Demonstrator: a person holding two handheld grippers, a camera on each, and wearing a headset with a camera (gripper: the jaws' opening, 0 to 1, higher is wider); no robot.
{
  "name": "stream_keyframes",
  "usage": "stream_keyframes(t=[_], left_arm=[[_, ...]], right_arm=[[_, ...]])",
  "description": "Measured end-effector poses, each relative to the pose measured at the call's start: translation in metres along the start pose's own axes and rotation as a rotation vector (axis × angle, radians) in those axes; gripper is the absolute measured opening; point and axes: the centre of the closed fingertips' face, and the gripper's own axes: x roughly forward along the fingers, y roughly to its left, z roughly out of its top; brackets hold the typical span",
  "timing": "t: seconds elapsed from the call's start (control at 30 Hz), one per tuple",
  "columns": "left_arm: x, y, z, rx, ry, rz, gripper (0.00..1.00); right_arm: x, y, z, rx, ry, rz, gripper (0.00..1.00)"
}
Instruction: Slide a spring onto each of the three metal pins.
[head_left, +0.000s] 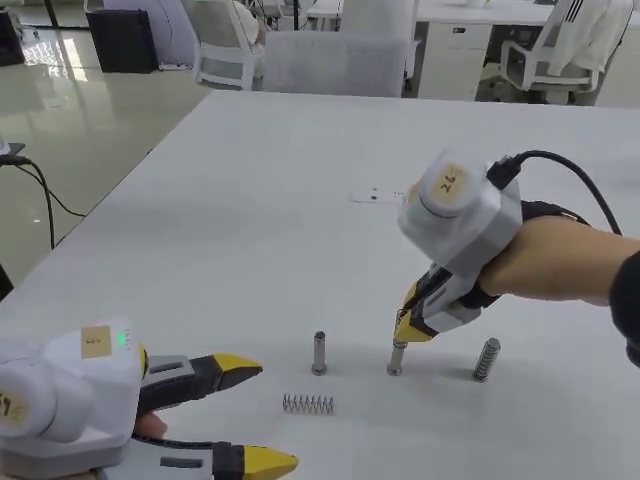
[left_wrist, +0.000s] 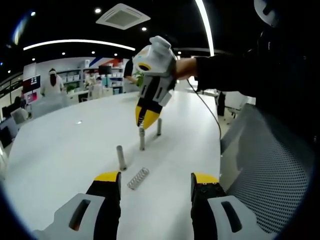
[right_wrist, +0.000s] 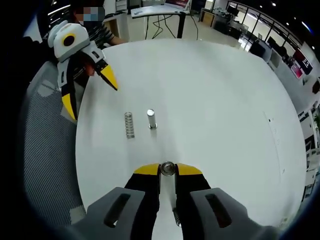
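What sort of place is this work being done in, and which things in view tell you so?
Most likely an open-plan office or lab workspace: a large white table, office chairs and desks beyond it, and a ceiling with recessed lights and an air-conditioning vent.

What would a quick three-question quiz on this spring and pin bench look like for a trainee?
1. True or false: the loose spring lies flat on the table.
2. The left gripper has its jaws: A open, B shut on a pin, C shut on a spring.
3. How many pins stand bare, away from both grippers?
Key: 1 true. 2 A. 3 one, the bare pin. The middle pin is at the right gripper, which seems shut on a second spring, and the end pin wears a fitted spring.
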Motion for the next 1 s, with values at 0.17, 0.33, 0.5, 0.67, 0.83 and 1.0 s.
stream_keyframes(t=[0.17,0.33,0.5,0.67,0.83,1.0], left_arm=[[0.001,0.0,0.0,-0.001,0.001,0.0,0.51],[0.0,0.0,-0.001,-0.002,0.002,0.001,0.51],[0.0,0.0,-0.001,-0.002,0.005,0.003,0.51],[0.0,0.001,-0.001,-0.002,0.005,0.004,0.51],[0.0,0.001,-0.002,-0.002,0.006,0.004,0.51],[0.0,0.002,-0.002,-0.002,0.006,0.006,0.51]], right_arm=[[0.007,0.001,-0.003,0.009,0.002,0.006,0.08],[0.013,0.001,-0.006,0.021,0.005,0.013,0.08],[0.017,0.001,-0.009,0.028,0.005,0.014,0.08],[0.023,0.002,-0.012,0.03,0.012,0.017,0.08],[0.028,0.002,-0.015,0.031,0.018,0.019,0.08],[0.031,0.003,-0.019,0.031,0.028,0.022,0.08]])
